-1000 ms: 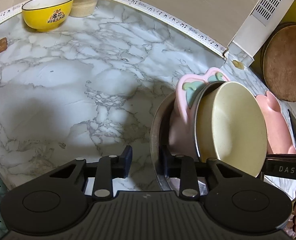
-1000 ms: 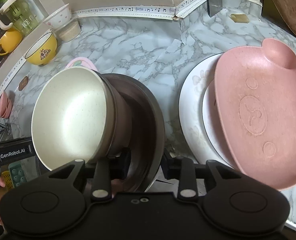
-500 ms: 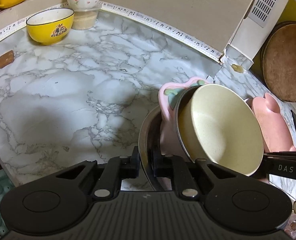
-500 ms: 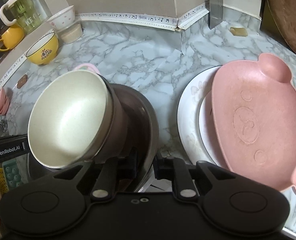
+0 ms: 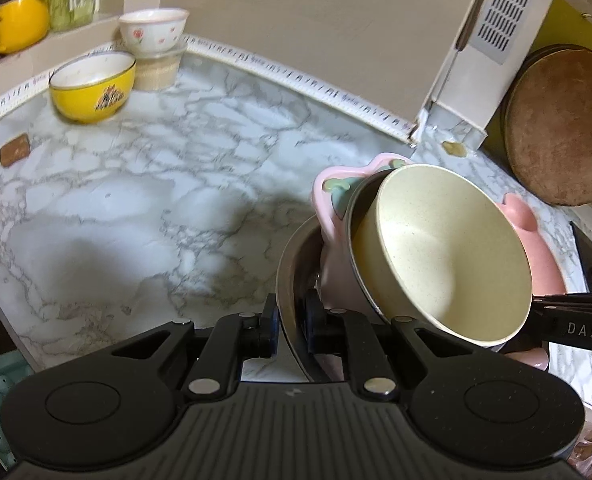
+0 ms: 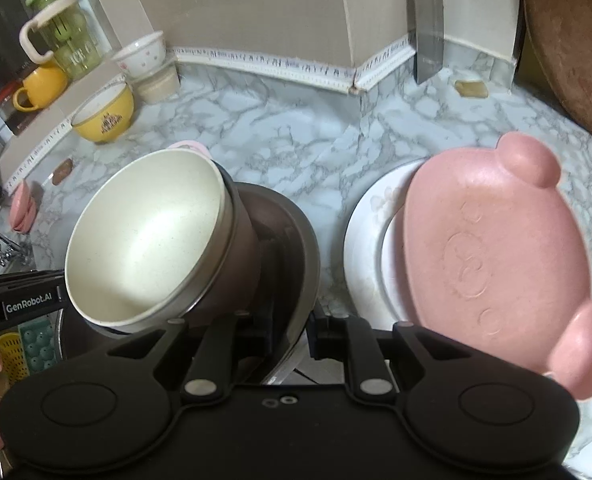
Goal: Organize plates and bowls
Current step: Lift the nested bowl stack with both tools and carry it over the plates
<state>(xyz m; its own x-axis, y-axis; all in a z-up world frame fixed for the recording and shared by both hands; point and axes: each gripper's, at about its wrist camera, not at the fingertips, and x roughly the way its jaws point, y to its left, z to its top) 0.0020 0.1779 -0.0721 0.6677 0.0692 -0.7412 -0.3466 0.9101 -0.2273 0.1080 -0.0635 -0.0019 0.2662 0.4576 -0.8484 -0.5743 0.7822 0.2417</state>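
The steel bowl (image 5: 292, 300) rim is clamped by the left gripper (image 5: 290, 326) and right gripper (image 6: 296, 330); a tilted cream bowl (image 6: 144, 236) is nested inside.

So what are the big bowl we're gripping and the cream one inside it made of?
Big bowl: looks like stainless steel, with a thin, shiny grey rim and reflections. Cream bowl: matte and finely speckled, probably wheat-straw plastic or melamine, though glazed ceramic can't be ruled out.

"GenRobot.AI" (left gripper (image 6: 20, 306)), "DAS" (right gripper (image 5: 575, 320))
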